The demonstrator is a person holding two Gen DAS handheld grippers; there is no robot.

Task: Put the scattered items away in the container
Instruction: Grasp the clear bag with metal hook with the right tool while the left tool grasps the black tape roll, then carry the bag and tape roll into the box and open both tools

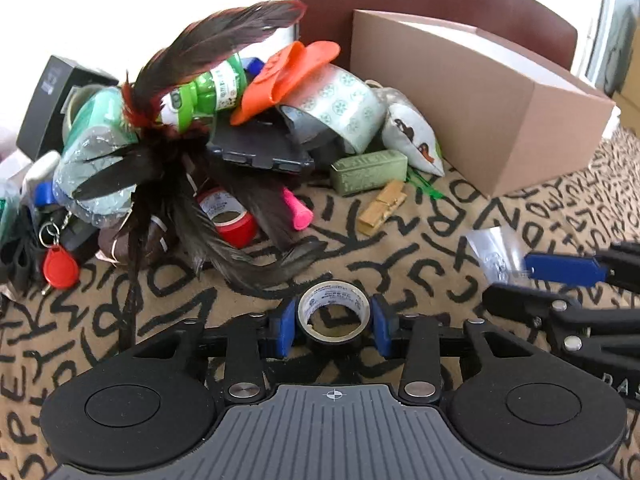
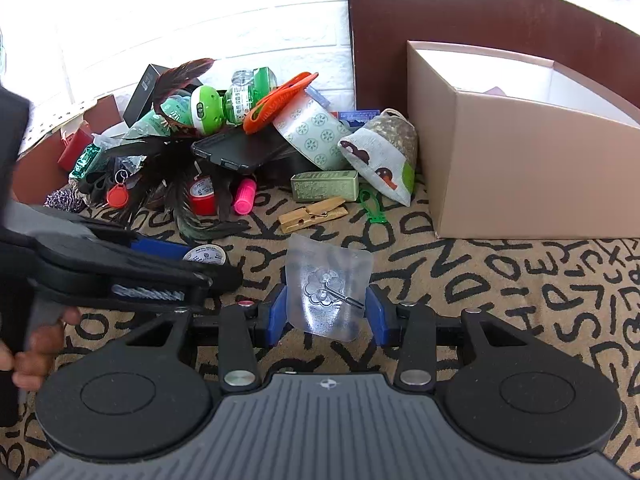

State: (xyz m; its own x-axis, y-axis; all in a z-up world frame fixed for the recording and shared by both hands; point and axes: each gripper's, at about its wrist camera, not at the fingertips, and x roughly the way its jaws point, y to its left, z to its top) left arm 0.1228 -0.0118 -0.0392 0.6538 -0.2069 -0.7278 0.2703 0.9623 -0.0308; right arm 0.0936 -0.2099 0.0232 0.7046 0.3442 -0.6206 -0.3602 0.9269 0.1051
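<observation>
Box [image 1: 460, 96] interior hidden in the left view; phone case [image 2: 236, 148] partly buried under clutter (tape roll [image 1: 334, 314] label print illegible).

Tablecloth [image 1: 460, 236]: scattered black letters, no words; labels unreadable.

Upright black tape roll [image 1: 333, 312]; flat clear hook packet [image 2: 326, 290]; open cardboard box [image 2: 520, 168]

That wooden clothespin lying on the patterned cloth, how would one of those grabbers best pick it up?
From straight above, pinching across the two long flat sides near the middle. The wooden clothespin lies flat and free on the cloth, apart from the green box, so the fingers have room on either side.
</observation>
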